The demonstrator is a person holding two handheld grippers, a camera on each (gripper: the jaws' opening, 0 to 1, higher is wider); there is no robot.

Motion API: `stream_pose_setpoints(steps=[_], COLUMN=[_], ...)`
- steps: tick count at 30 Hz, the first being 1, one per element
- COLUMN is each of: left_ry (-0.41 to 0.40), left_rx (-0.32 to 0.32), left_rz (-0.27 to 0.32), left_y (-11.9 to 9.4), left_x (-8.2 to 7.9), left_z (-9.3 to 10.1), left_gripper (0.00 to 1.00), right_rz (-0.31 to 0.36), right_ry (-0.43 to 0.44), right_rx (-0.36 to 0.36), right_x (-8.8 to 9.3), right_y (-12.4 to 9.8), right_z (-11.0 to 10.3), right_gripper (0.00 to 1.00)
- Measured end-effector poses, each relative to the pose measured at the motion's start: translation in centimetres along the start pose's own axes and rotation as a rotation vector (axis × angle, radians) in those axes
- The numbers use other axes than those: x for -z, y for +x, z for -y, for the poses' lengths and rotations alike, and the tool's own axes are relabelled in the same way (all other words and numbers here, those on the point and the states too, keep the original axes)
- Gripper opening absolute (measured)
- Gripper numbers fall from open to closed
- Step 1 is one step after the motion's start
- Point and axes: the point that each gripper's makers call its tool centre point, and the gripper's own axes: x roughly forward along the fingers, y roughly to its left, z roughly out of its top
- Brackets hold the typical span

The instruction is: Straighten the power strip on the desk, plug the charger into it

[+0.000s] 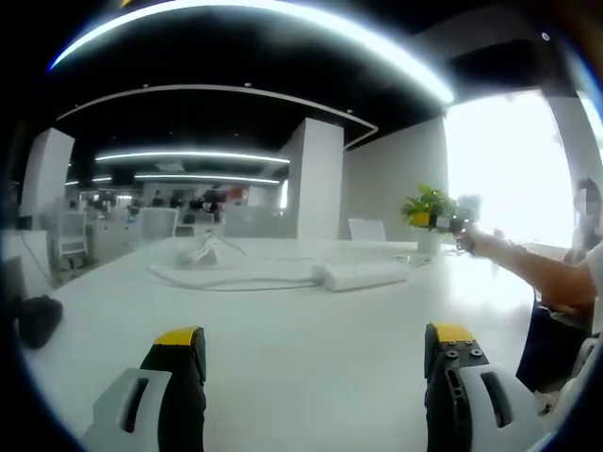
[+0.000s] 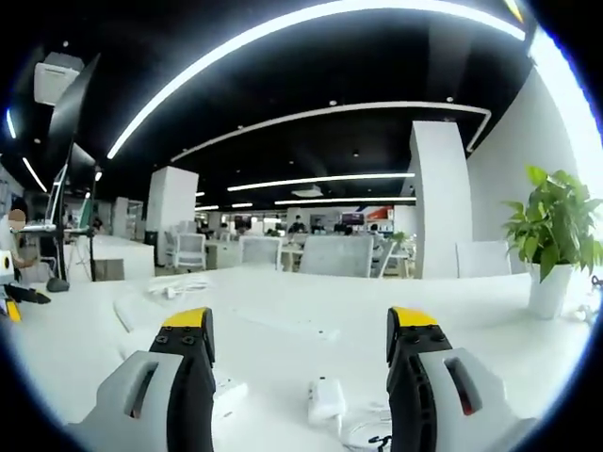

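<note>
Hovering low over the white bench (image 1: 283, 367), both tongs (image 1: 316, 363) (image 2: 300, 344) gaping wide, gripping nothing. Lying mid-frame, strip (image 1: 366, 275) still unplugged; charger (image 2: 325, 397) sitting bottom centre. Seemingly just starting: straightening and plugging both remaining.

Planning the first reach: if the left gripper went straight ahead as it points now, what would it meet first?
Probably the white power strip, lying across the desk ahead of the open left gripper, slightly right of centre. Bare desktop lies before it; depth is uncertain.
</note>
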Motion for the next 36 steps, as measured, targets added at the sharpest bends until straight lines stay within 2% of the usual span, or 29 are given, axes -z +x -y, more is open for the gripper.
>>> stream_pose_setpoints(steps=[19,23,27,36], left_ry=[-0.002,0.0,0.001,0.003], left_rx=[-0.028,-0.03,-0.029,-0.029], left_rz=[-0.007,-0.011,-0.014,-0.017], left_y=[-0.4,-0.3,-0.2,-0.2], left_x=[0.2,0.3,0.3,0.4], left_z=[-0.8,-0.9,-0.8,-0.8], left_gripper=[0.99,0.99,0.99,0.99], right_rz=[-0.078,-0.098,-0.109,-0.161], right_ry=[0.038,0.035,0.031,0.03], right_rx=[0.025,0.023,0.016,0.019], right_x=[5.2,6.0,6.5,8.3], right_y=[1.5,1.8,0.9,1.7], right_z=[0.7,0.7,-1.0,-0.1], right_gripper=[0.83,0.87,0.9,0.93])
